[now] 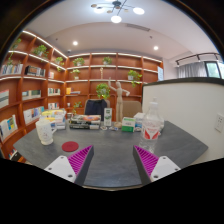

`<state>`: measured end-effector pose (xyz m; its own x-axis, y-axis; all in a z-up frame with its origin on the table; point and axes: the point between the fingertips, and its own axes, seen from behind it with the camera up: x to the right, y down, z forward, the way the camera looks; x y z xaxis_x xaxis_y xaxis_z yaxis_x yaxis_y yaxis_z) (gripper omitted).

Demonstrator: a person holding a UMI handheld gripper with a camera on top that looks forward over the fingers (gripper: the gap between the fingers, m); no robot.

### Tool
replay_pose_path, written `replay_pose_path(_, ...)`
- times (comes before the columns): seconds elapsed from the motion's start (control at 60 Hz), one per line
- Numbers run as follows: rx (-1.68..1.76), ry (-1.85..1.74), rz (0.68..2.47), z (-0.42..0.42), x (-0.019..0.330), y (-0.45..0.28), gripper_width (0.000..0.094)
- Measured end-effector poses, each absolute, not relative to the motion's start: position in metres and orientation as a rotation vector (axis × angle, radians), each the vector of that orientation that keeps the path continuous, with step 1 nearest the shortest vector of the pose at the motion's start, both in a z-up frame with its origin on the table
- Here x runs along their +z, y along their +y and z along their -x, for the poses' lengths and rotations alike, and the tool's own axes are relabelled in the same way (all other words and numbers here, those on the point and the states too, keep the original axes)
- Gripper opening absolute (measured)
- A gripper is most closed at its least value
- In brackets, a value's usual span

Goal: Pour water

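Gripper-mounted camera looks forward along the fingers, low across the table (110,150).

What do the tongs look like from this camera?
The tongs show as two pale grey, blocky fingers, each with a bright magenta pad on its inner face. The pads are ribbed with fine lines and taper toward the tips. No cables, markings or sleeve are visible.

Table with a bottle, a cup and a lid

The bottle (152,124) stands on the table (110,160), ahead of the right finger. The cup (45,131) stands far to its left, with the lid (70,146) near it. Boxes (100,124) sit behind, shelves (40,80) beyond.
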<state>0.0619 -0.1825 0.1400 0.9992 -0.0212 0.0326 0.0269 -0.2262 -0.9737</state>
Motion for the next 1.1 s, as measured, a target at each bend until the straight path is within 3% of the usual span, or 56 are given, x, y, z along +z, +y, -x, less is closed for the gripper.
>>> replay_pose_path(0.017,-0.045,0.003,1.795,-0.071,0.116,-0.182,0.0831)
replay_pose_path(0.05,-0.053,0.016,1.802,-0.086,0.101,-0.180,0.0831)
replay_pose_path(0.2,-0.123,0.097,1.792,-0.155,0.076,-0.161,0.0833)
replay_pose_path(0.6,-0.139,0.051,1.667,-0.207,0.115,-0.057,0.0818)
replay_pose_path(0.65,-0.116,0.065,1.647,-0.206,0.120,-0.049,0.0749)
replay_pose_path(0.733,-0.087,0.076,1.635,-0.204,0.121,-0.042,0.0536)
replay_pose_path(0.817,-0.075,0.073,1.625,-0.199,0.120,-0.041,0.0493)
replay_pose_path(0.9,-0.062,0.065,1.620,-0.198,0.122,-0.042,0.0369)
replay_pose_path(1.1,-0.146,0.047,1.638,-0.197,0.122,-0.042,0.0330)
